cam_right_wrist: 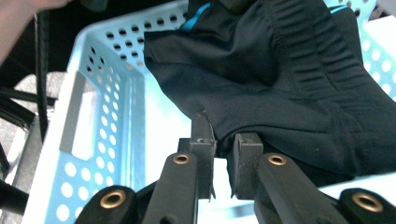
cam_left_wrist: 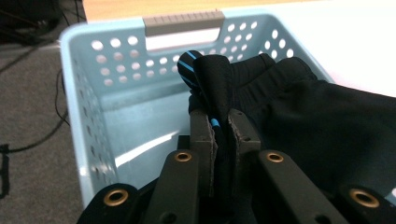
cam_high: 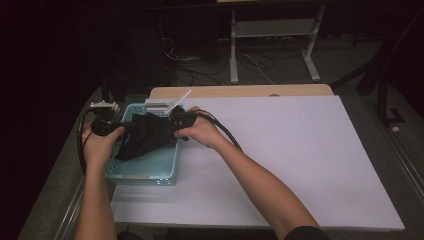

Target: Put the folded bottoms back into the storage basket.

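A black garment (cam_high: 147,135) with a thin blue stripe hangs between my two grippers over a light blue perforated basket (cam_high: 165,172) at the left of the white table. My left gripper (cam_high: 107,127) is shut on one edge of the garment (cam_left_wrist: 280,107); in the left gripper view the cloth is pinched between its jaws (cam_left_wrist: 223,128). My right gripper (cam_high: 181,121) is shut on the opposite edge of the garment (cam_right_wrist: 289,79), with a fold caught between its jaws (cam_right_wrist: 223,140). Much of the cloth sags down into the basket (cam_left_wrist: 116,121).
The basket (cam_right_wrist: 116,70) has a grey handle (cam_left_wrist: 183,23) on its far wall. A white tabletop (cam_high: 290,160) stretches to the right. A wooden strip (cam_high: 240,91) runs behind it. Cables and a metal stand (cam_high: 272,45) sit on the dark floor beyond.
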Available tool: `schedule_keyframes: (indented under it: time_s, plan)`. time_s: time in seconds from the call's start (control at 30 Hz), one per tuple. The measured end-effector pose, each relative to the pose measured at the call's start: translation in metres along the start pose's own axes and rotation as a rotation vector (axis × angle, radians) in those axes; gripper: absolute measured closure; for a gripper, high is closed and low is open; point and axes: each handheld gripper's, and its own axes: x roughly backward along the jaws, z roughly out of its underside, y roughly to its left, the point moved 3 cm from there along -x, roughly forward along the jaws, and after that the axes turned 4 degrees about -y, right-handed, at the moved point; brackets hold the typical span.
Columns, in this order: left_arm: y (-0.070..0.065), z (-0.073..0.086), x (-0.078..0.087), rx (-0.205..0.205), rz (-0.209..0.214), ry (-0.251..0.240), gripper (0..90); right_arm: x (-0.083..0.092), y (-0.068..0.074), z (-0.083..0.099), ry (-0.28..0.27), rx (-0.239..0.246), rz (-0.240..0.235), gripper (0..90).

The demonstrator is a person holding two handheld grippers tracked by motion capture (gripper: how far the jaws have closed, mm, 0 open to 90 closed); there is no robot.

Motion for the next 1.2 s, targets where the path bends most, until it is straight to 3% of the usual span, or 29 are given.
schedule_keyframes:
  time_s: [0.23,0.53,0.63,0.8,1.0,1.2]
  plan:
    - [-0.001,0.006,-0.006,-0.002,0.024,0.032,82.5,0.001,0.003,0.014,0.016,0.014,-0.008,76.9]
    - [-0.004,0.008,-0.012,-0.013,0.032,0.054,82.5,0.025,0.008,0.020,-0.034,0.013,-0.011,70.2]
    - [-0.004,0.007,-0.013,-0.014,0.026,0.054,82.4,0.035,0.007,0.021,-0.050,0.009,-0.003,64.9]
    - [0.006,0.009,-0.018,-0.008,-0.028,0.061,81.5,0.049,0.005,0.025,-0.073,-0.003,0.016,56.5]
    - [0.015,0.007,-0.016,0.017,-0.065,0.010,69.6,0.065,0.000,0.034,-0.083,-0.026,0.043,48.5]
    - [0.012,0.004,-0.014,0.012,-0.041,-0.002,59.2,0.081,-0.005,0.044,-0.096,-0.044,0.064,45.7]
